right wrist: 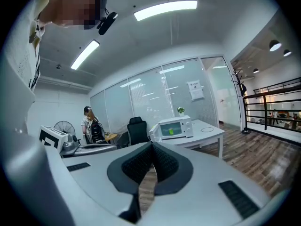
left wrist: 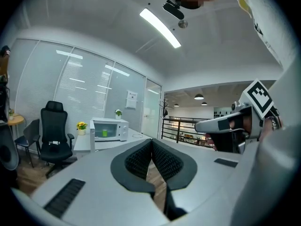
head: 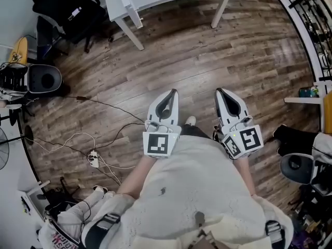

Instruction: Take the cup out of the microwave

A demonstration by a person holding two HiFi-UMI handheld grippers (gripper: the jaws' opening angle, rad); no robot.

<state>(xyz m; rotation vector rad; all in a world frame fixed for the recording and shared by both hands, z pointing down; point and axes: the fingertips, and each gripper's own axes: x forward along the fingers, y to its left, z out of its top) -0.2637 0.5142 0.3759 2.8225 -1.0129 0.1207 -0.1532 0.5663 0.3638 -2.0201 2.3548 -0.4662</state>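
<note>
A white microwave (left wrist: pixel 109 129) stands on a white table (right wrist: pixel 209 133) far across the room, and its door seems swung open to its left. Inside it shows a small green cup (left wrist: pixel 104 133), which the right gripper view also shows as the cup (right wrist: pixel 171 131) in the microwave (right wrist: pixel 175 127). My left gripper (head: pixel 168 95) and right gripper (head: pixel 224 92) are side by side at waist height over the wooden floor, both pointing roughly level toward that table. Each pair of jaws is shut with nothing between them. The right gripper (left wrist: pixel 235 121) also appears at the right edge of the left gripper view.
A black office chair (left wrist: pixel 52 135) and yellow flowers (left wrist: pixel 81 125) are left of the microwave, which has a small plant on top. A person with a backpack (right wrist: pixel 91 126) stands at the back. A black railing (left wrist: pixel 181 126) is at the right. Cables and a power strip (head: pixel 94 160) lie on the floor.
</note>
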